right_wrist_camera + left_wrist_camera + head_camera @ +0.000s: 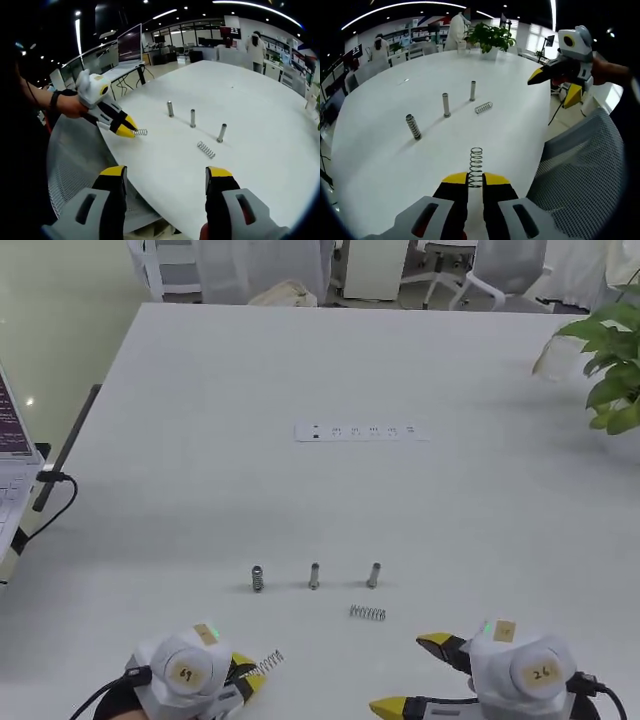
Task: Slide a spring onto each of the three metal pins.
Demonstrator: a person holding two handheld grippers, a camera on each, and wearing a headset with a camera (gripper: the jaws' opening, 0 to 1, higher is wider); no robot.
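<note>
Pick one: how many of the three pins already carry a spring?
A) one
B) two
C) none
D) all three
A: in the head view the left pin wears coils, while the middle pin and right pin are bare. A loose spring lies on the table, and the left tongs pinch a second spring.

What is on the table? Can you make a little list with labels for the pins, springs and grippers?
left pin: upright, wearing a spring
middle pin: upright, bare
right pin: upright, bare
loose spring: lying on the table, just in front of the right pin
held spring: sticking out of the left gripper's jaws
left gripper: shut on the held spring
right gripper: open, holding nothing
</note>
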